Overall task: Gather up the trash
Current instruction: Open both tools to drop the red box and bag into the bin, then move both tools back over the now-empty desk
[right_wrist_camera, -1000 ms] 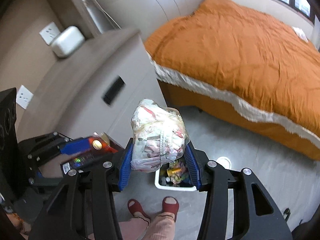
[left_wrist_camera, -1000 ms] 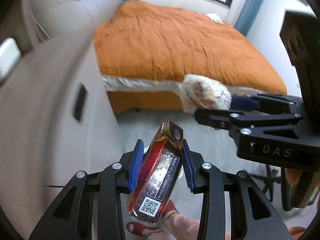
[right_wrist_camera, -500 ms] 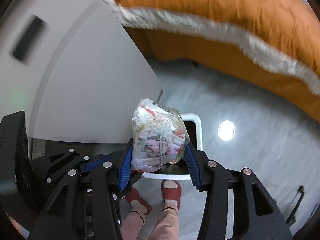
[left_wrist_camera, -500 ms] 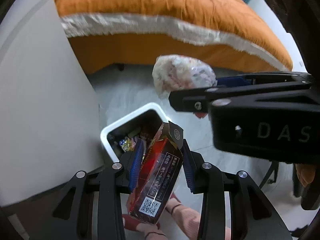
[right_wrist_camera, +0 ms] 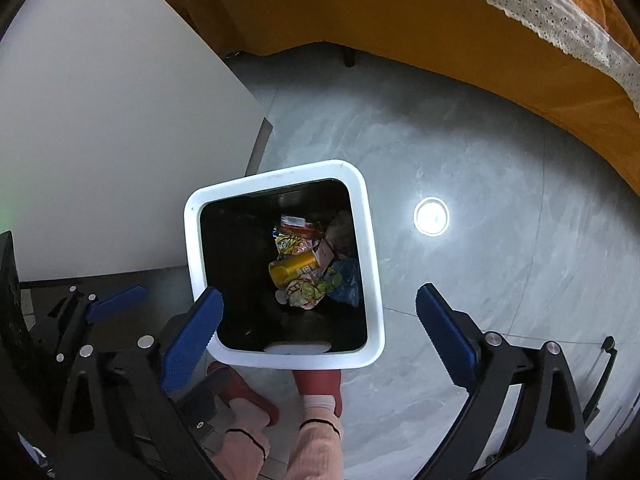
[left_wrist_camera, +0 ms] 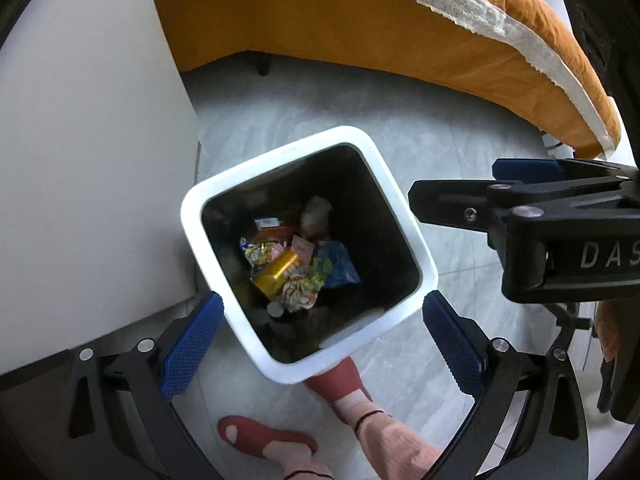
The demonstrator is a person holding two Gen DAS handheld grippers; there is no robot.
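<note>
1. White plastic bin [left_wrist_camera: 372, 168], upright on the grey floor [right_wrist_camera: 500, 152], close beside a pale cabinet [left_wrist_camera: 80, 160] and near the orange bed [left_wrist_camera: 360, 40].
2. Trash [left_wrist_camera: 288, 268] heaped at the bottom of the bin: crumpled wrappers, a yellow pack, blue film and a pale wad on the far side.
3. Left tool [left_wrist_camera: 320, 300]: jaws just opened and now spread wide, nothing between the pads, nothing held.
4. Right tool [right_wrist_camera: 318, 294]: the same, jaws just opened, spread wide and bare.
5. Deciding relation: bin mouth straight below both tools, roughly square, so no long axis to line up with. Neither hand clearly nearer, the right tool just beside the left and over the right rim.
6. Pose: both tools pointing steeply down into the mouth, pads straddling the near rim in each view without touching it.
7. Red slippers [left_wrist_camera: 264, 436] of the person against the near side of the bin.
8. Probably next: lifting straight up, clear of the rim, then looking elsewhere, with no loose trash visible on the floor here.
</note>
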